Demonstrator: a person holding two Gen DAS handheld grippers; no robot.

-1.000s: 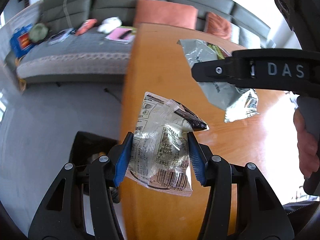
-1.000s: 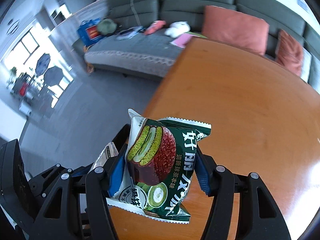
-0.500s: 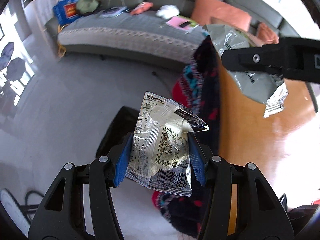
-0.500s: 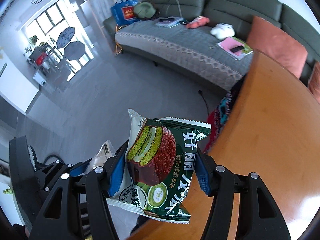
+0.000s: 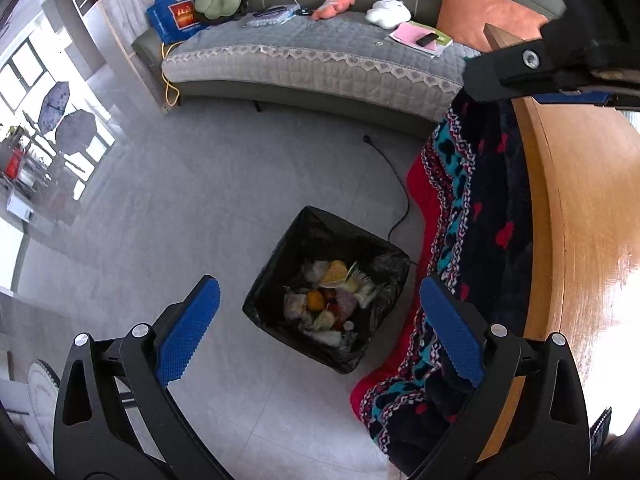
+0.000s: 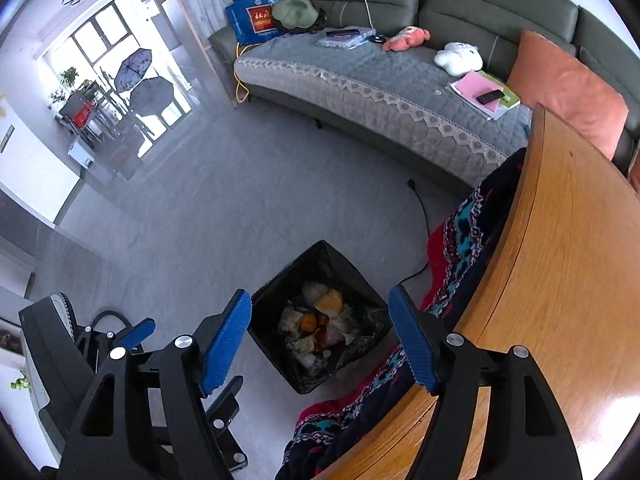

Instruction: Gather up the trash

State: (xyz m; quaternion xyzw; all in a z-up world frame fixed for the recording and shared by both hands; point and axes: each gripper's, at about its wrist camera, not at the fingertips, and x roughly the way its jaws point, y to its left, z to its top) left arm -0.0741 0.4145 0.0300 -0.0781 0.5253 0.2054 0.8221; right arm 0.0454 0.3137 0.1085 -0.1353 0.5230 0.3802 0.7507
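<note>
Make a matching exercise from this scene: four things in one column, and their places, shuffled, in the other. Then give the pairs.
Things:
1. trash bin
2. patterned blanket
3. pink plush toy
4. blue shopping bag

Places:
A. at the far end of the sofa
B. on the sofa's grey cover
C. on the floor, below the open claws
D. hanging off the edge of the wooden table

Pairs: 1-C, 2-D, 3-B, 4-A
</note>
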